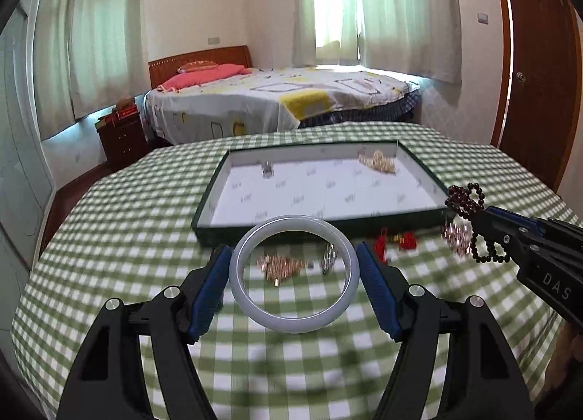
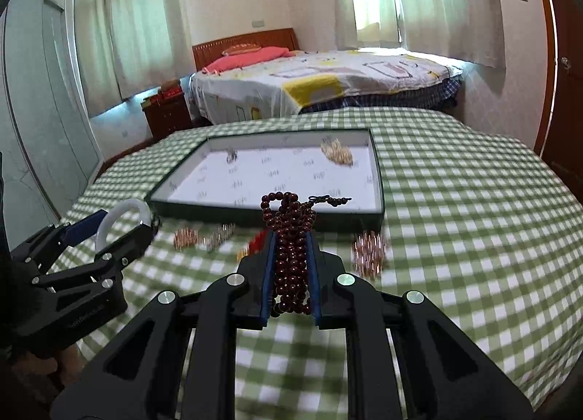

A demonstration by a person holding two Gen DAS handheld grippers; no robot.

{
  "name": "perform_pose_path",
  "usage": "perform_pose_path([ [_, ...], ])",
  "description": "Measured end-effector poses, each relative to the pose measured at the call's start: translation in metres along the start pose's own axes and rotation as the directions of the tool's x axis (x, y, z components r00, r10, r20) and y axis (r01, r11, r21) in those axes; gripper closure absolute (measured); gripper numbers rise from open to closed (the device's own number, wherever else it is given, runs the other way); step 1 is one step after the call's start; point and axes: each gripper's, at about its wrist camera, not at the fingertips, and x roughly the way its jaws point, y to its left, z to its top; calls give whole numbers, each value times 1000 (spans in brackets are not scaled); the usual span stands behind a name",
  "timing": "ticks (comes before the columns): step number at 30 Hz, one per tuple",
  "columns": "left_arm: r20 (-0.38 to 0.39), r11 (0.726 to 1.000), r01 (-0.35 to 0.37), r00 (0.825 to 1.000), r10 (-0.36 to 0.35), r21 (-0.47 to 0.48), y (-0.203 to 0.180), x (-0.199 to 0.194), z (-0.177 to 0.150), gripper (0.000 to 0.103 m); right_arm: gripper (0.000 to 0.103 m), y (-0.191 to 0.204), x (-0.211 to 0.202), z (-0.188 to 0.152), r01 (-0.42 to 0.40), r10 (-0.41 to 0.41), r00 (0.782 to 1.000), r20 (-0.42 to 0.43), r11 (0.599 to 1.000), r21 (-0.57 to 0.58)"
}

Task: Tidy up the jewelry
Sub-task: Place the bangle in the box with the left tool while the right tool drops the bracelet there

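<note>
gripping white bangle (image 1: 294, 274), left gripper (image 1: 293, 270), loose jewelry (image 1: 280, 267) blurred

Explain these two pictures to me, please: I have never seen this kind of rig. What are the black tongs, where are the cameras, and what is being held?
No robot here: a person holds a two-finger gripper in each hand, and each carries a fisheye camera looking along its fingers. One picture comes from the left gripper, the other from the right gripper; each also shows the other at its edge. The left is closed on a pale bangle. The right is shut on a bunch of dark red beads. Below is a table with a green checked cloth. On it stands a shallow tray already holding gold jewelry and a small silver piece. In front of the tray lie more loose, blurred pieces, rose-gold and red.
</note>
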Motion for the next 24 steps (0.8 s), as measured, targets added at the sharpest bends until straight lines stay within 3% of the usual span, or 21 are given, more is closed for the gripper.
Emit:
perform_pose_path([
  [8, 25, 1000, 6, 1000, -6, -1, 0, 43, 45, 35, 87, -2, 42, 56, -27, 26, 999, 36, 999, 20],
  [14, -6, 1000, 14, 1000, -15, -23, 7, 97, 77, 35, 87, -2, 98, 95, -30, 30, 999, 21, 999, 28],
  [19, -50, 1000, 2, 999, -4, -23, 13, 145, 98, 35, 87, -4, 144, 112, -20, 21, 999, -26, 1000, 18],
  [24, -105, 1000, -11, 994, 10, -7, 15, 180, 106, 35, 87, -8, 188, 115, -10, 13, 992, -128, 1000, 28],
])
